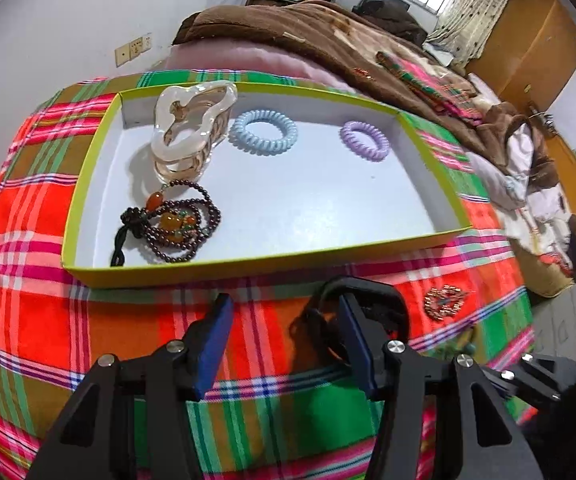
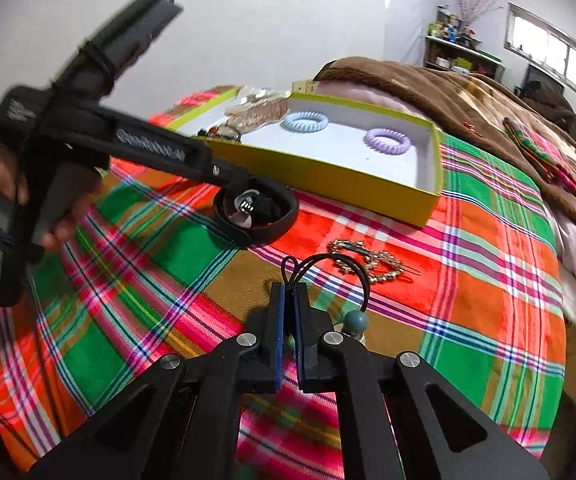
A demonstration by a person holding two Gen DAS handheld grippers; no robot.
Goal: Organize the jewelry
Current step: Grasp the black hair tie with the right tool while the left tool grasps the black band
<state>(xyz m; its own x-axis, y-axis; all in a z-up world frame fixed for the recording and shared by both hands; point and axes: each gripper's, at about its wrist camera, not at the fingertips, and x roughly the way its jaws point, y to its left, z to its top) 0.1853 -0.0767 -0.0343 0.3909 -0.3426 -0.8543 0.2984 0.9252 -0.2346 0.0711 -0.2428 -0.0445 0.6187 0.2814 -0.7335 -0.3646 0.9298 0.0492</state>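
Right gripper [image 2: 290, 300], jaws pinched on a thin black cord [image 2: 329, 259] near the table's front edge; left gripper [image 1: 284, 320], jaws wide, straddles the black band [image 1: 361, 286] before the tray [image 1: 248, 270]. The cord may slip or snag the brooch [image 2: 369, 266].

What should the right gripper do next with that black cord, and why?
Probably lift and carry it toward the yellow-green tray. The right gripper is shut on the black cord with its teal bead, just above the plaid cloth, short of the tray.
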